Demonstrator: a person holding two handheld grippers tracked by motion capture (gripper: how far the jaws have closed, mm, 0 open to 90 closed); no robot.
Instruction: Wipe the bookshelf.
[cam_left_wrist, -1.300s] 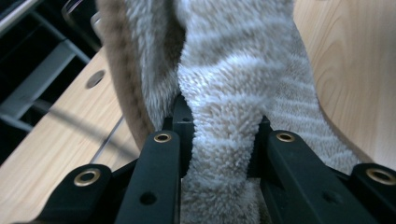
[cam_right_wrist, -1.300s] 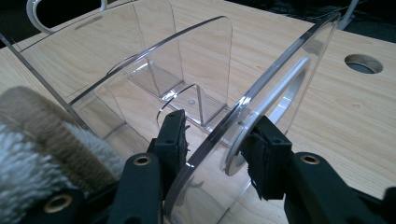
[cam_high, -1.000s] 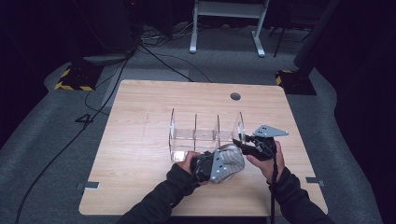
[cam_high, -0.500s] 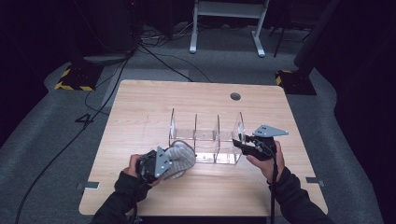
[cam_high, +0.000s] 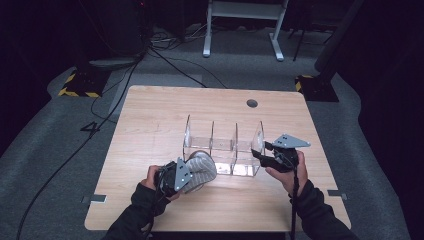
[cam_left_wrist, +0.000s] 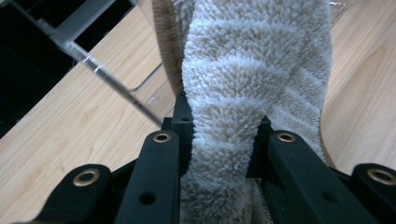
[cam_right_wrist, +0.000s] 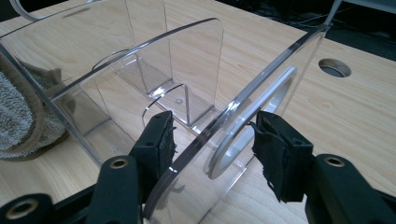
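Gripping a rolled beige towel (cam_high: 201, 168), the left gripper (cam_high: 186, 175) had its two black jaws squeezed tight into the pile, and the towel bulged out past them. The roll lay near the front edge of the wooden table (cam_high: 150, 125), just at the left end of the clear acrylic rack (cam_high: 223, 145) and touching its outer wall.

At the rack's other end, the right gripper (cam_high: 258, 154) sat with its jaws on either side of the end panel (cam_right_wrist: 243, 116). Those jaws had just been opening; the panel stood between them, with the right-hand pad (cam_right_wrist: 275, 149) clear of the acrylic and the left-hand one close beside it. A round cable hole (cam_high: 252, 103) showed in the tabletop beyond the rack.
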